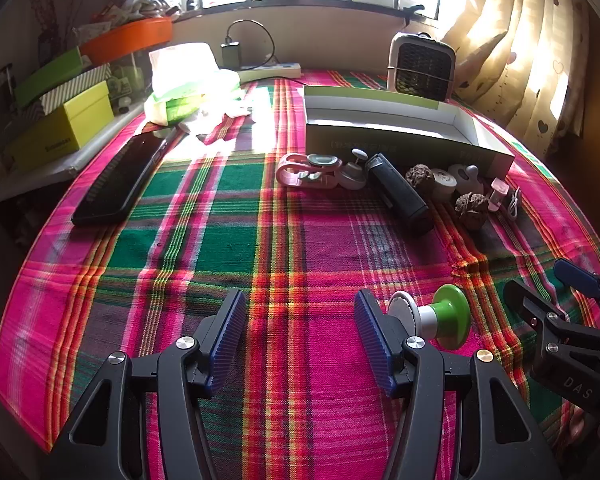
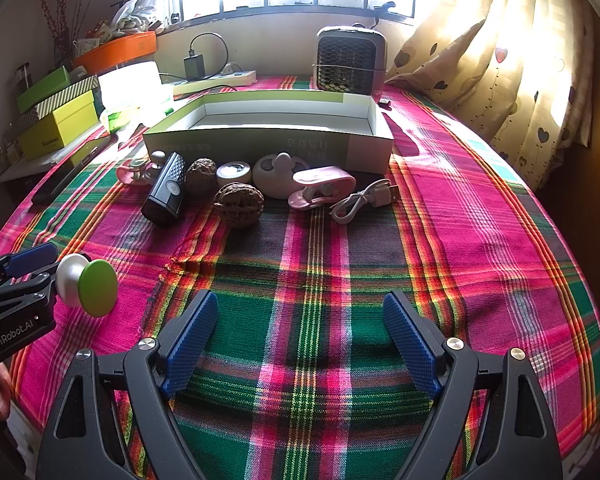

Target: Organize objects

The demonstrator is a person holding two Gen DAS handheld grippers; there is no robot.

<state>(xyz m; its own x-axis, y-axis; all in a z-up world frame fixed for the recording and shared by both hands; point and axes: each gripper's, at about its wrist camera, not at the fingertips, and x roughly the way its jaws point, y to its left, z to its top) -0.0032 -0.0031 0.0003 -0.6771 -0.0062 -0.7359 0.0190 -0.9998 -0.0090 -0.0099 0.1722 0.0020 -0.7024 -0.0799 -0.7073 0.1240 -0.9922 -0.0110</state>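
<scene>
Both my hand-held grippers hang wide open, left [image 1: 300, 340] and right [image 2: 300, 344], gripping nothing. Clutter's lined up along the open box [image 2: 268, 136], presumably for loading. Green-capped knob [image 1: 440, 316] sits beside my left finger.

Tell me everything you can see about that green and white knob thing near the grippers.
The green-capped knob has a round, glossy lime-green disc, a short white neck and a rounded silvery-white base. It looks like plastic. It lies tipped on its side on the plaid cloth, just outside the left hand-held gripper, close to one blue pad; contact is unclear.
</scene>
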